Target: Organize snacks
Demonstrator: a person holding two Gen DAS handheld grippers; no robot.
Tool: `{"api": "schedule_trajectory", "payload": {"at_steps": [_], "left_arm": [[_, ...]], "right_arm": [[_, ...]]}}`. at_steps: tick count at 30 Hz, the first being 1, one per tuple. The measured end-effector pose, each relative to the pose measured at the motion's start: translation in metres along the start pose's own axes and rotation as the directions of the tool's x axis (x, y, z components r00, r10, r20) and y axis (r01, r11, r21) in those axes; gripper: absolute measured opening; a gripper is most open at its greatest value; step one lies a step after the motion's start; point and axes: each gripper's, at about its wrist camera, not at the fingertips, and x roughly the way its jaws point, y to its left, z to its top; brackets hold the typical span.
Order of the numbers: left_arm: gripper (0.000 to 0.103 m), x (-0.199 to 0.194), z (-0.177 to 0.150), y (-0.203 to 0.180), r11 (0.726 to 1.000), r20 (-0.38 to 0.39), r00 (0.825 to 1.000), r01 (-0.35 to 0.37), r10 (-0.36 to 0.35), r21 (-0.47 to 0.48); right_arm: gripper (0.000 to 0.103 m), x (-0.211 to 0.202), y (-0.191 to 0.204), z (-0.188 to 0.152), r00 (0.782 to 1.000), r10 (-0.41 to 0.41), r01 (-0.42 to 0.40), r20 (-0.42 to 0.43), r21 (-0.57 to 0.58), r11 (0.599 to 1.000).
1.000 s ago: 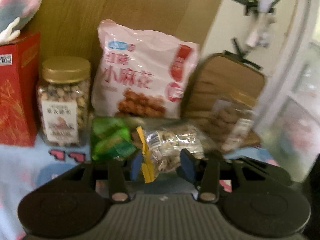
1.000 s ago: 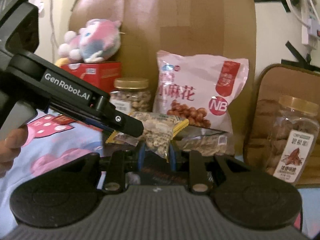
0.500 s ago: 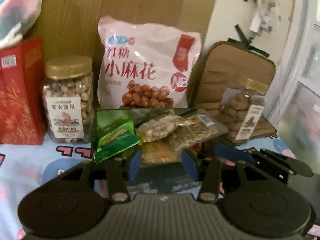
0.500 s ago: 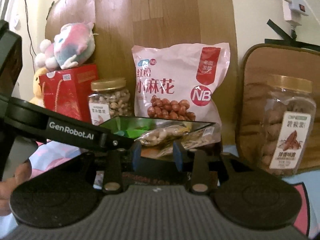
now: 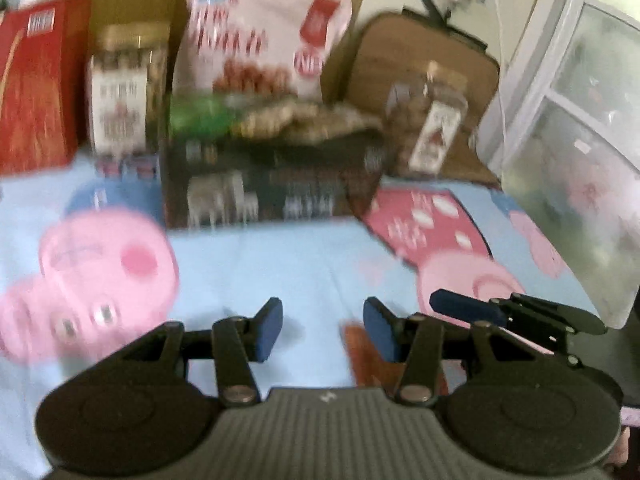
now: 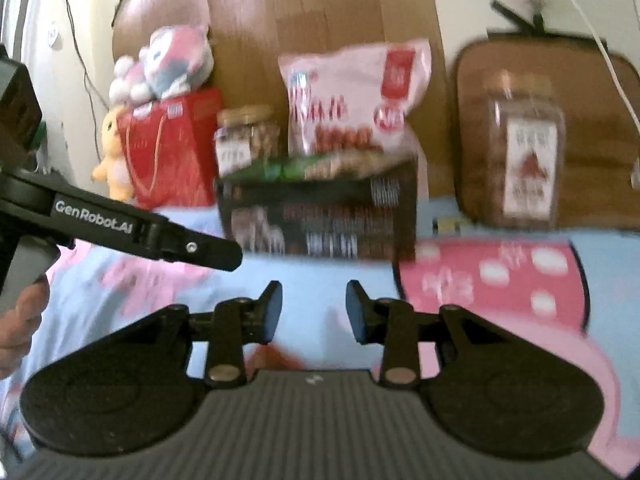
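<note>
At mid-frame in both views sits the dark box [image 5: 264, 184], long side running left to right, its open top heaped with snack packets [image 5: 280, 120]; to its left stand a red box [image 5: 36, 80] and a nut jar [image 5: 120, 92]; behind it leans a pink bag [image 5: 260, 40]; to its right a second jar [image 5: 432, 120]; nothing blocks the blue sheet [image 5: 280, 260] before it; left gripper [image 5: 323, 330] and right gripper [image 6: 313, 312] hang below with jaws apart, holding nothing.

Blk gripper [image 6: 313, 311], blue-padded jaws, "GenRobot.AI" mark.
</note>
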Motion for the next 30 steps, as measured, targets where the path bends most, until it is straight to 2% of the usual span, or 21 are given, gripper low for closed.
{"api": "schedule_trajectory", "payload": {"at_steps": [4, 6, 11, 13, 15, 23, 27, 30], "left_arm": [[0.046, -0.001, -0.023, -0.001, 0.998, -0.041, 0.998, 0.049, -0.05, -0.038], [0.046, -0.001, -0.032, -0.005, 0.998, -0.056, 0.996, 0.062, -0.063, -0.021], [0.046, -0.007, -0.049, -0.017, 0.997, -0.033, 0.997, 0.074, -0.073, 0.018], [0.045, -0.009, -0.049, -0.015, 0.997, -0.031, 0.996, 0.082, -0.081, 0.008], [0.045, -0.01, -0.049, -0.011, 0.996, -0.032, 0.995, 0.092, -0.093, -0.01], [0.045, -0.015, -0.052, -0.002, 0.993, -0.023, 0.994, 0.104, -0.105, -0.056], [0.046, -0.021, -0.052, 0.016, 0.984, -0.013, 0.991, 0.131, -0.134, -0.12], [0.046, -0.025, -0.053, 0.031, 0.971, -0.007, 0.987, 0.155, -0.159, -0.184]], "right_arm": [[0.038, -0.013, -0.004, -0.018, 0.999, 0.007, -0.004, -0.053, 0.056, 0.998], [0.039, -0.018, -0.008, -0.025, 0.997, 0.031, -0.022, -0.075, 0.118, 0.993], [0.038, -0.021, -0.009, -0.031, 0.994, 0.086, -0.071, -0.062, 0.21, 0.975], [0.032, -0.016, -0.014, -0.032, 0.986, 0.153, -0.129, -0.062, 0.289, 0.949], [0.028, -0.015, -0.012, -0.034, 0.984, 0.17, -0.143, -0.061, 0.318, 0.937], [0.004, -0.015, 0.0, -0.028, 0.99, 0.126, -0.107, -0.057, 0.26, 0.96], [0.003, -0.023, 0.011, -0.02, 0.981, 0.195, -0.189, -0.008, 0.219, 0.957], [0.003, -0.02, 0.021, -0.012, 0.976, 0.217, -0.214, 0.002, 0.192, 0.958]]}}
